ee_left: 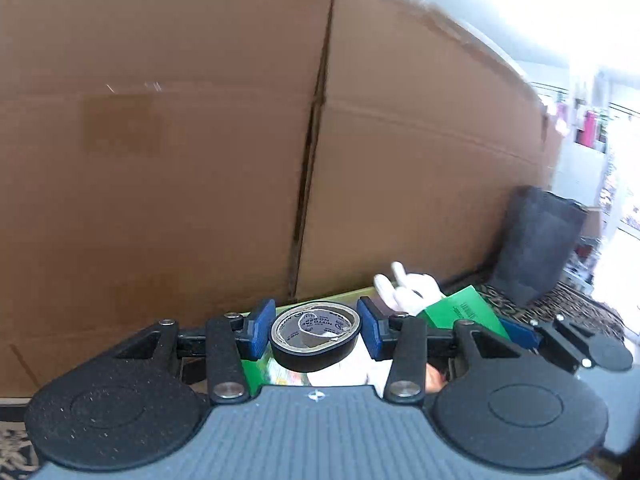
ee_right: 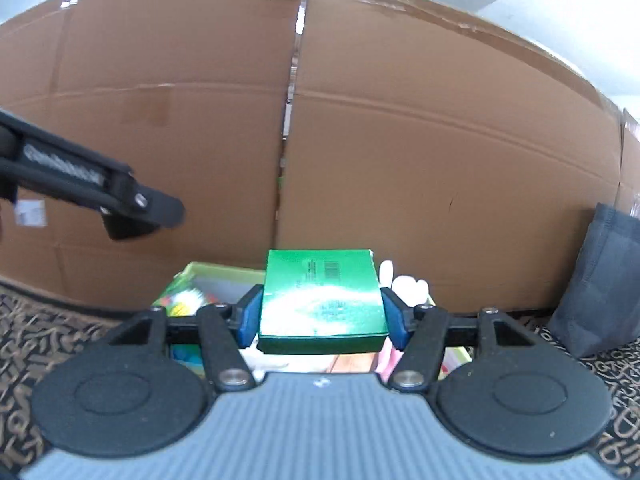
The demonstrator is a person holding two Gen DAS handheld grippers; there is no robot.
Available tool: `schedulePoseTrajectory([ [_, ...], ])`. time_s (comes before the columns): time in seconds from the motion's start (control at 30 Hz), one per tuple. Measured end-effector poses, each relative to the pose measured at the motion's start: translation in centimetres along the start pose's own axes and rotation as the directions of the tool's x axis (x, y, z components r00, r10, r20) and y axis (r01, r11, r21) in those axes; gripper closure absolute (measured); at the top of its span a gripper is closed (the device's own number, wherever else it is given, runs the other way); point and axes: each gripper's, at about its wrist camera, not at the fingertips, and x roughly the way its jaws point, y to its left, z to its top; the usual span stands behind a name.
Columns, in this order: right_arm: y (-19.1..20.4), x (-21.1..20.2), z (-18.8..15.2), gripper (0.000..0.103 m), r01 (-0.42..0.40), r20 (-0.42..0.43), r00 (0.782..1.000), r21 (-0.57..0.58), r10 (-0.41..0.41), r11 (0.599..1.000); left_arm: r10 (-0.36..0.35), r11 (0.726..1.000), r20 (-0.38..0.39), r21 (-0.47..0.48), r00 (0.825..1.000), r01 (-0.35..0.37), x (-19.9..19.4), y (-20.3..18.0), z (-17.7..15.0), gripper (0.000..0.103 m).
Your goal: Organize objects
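Observation:
My left gripper [ee_left: 316,334] is shut on a black roll of tape [ee_left: 316,338], its blue pads pressing the roll's two sides, lifted above a green open box [ee_left: 256,368]. My right gripper [ee_right: 322,312] is shut on a flat green box [ee_right: 322,300], held level above the same open box [ee_right: 192,276]. In the left wrist view the green box [ee_left: 464,314] and part of the right gripper [ee_left: 560,340] show at the right. A black finger of the left gripper [ee_right: 120,200] crosses the right wrist view at the left. A white glove-like toy [ee_left: 408,288] sticks up from the open box's far end.
A tall wall of brown cardboard boxes [ee_right: 400,140] stands close behind the open box. A dark grey fabric bag [ee_left: 536,244] leans against it at the right. The floor is a patterned brown carpet [ee_right: 36,340]. Colourful items lie inside the open box.

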Motion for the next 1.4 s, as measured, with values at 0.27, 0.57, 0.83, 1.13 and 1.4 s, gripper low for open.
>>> schedulePoseTrajectory([
  [0.27,-0.4,4.0,-3.4,0.004,-0.022,-0.070,0.997,-0.033,0.019,0.999,0.074,0.992,-0.097,-0.093,0.993,-0.083,5.0,2.8,-3.2,0.007],
  [0.57,0.8,-1.9,-4.6,0.000,0.007,-0.002,1.000,-0.010,-0.007,1.000,0.057,0.982,-0.056,-0.175,0.997,-0.066,-1.3,3.9,-7.0,0.007],
  [0.83,1.4,-7.6,-4.8,0.000,0.026,-0.117,0.993,0.027,-0.023,0.999,0.146,0.975,-0.159,-0.145,0.976,-0.170,-7.7,3.0,-10.5,0.005],
  [1.13,0.4,-13.3,-5.9,0.000,0.121,-0.180,0.975,-0.045,-0.127,0.992,0.222,0.959,-0.204,-0.131,0.953,-0.251,-12.7,0.5,-13.8,0.005],
  [1.4,-1.0,-14.7,-5.9,0.000,0.161,-0.186,0.968,-0.056,-0.169,0.985,0.244,0.960,-0.229,-0.077,0.942,-0.268,-12.6,-2.5,-14.8,0.005],
])
